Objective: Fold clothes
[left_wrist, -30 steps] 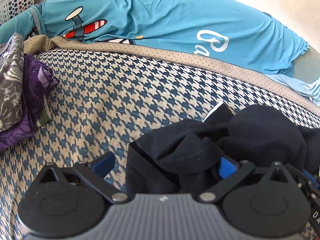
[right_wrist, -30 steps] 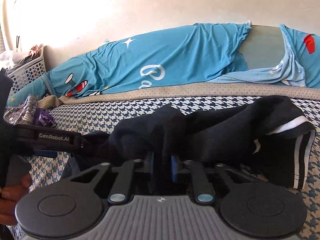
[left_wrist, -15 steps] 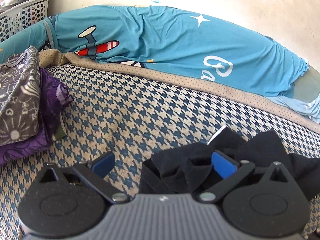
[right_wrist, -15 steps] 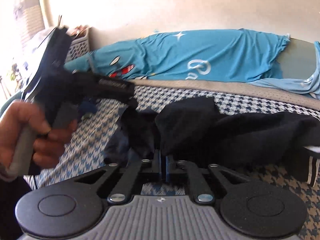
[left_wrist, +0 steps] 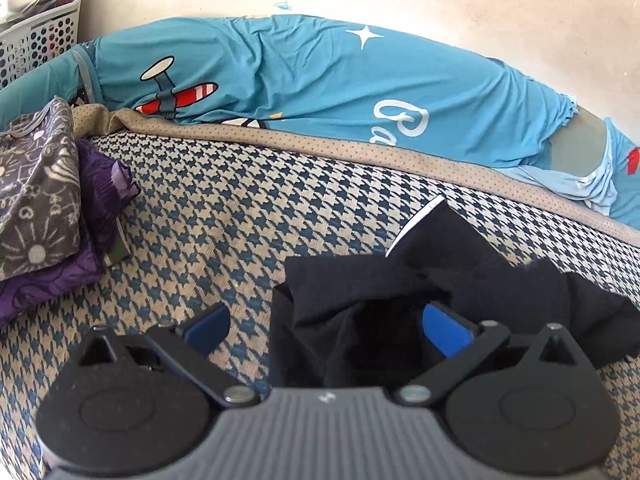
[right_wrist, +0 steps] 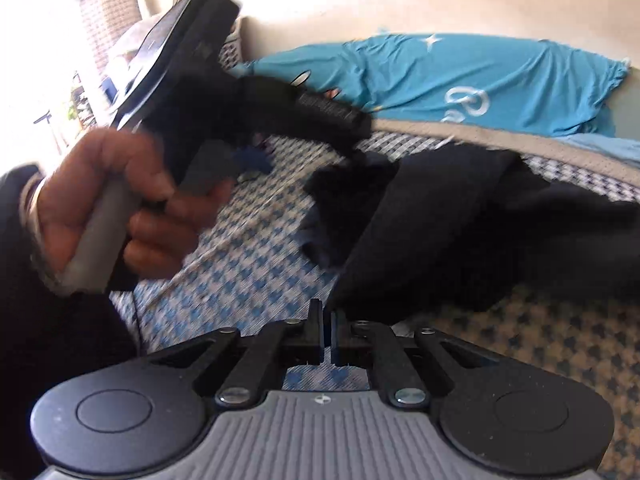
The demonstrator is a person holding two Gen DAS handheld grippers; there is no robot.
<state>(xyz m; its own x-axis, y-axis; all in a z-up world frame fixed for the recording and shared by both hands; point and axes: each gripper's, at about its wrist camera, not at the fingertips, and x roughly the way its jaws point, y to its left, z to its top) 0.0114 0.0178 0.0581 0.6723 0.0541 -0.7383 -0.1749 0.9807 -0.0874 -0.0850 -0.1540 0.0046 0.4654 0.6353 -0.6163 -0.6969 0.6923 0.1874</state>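
Observation:
A black garment with a white stripe lies bunched on the houndstooth bed cover. My left gripper is open; the cloth's near fold sits between its blue pads and drapes against the right pad. In the right wrist view the same garment stretches from the upper right down to my right gripper, which is shut with the cloth's lower corner pinched at its tips. A person's hand holds the left gripper's handle, blurred, at the left of that view.
A folded pile of grey patterned and purple clothes sits at the left of the bed. A blue printed sheet covers a long bolster along the wall. A white perforated basket stands in the far left corner.
My right gripper swung left and down, dragging the black garment with it. The left gripper stayed open and backed off a little; the garment now lies more bunched.

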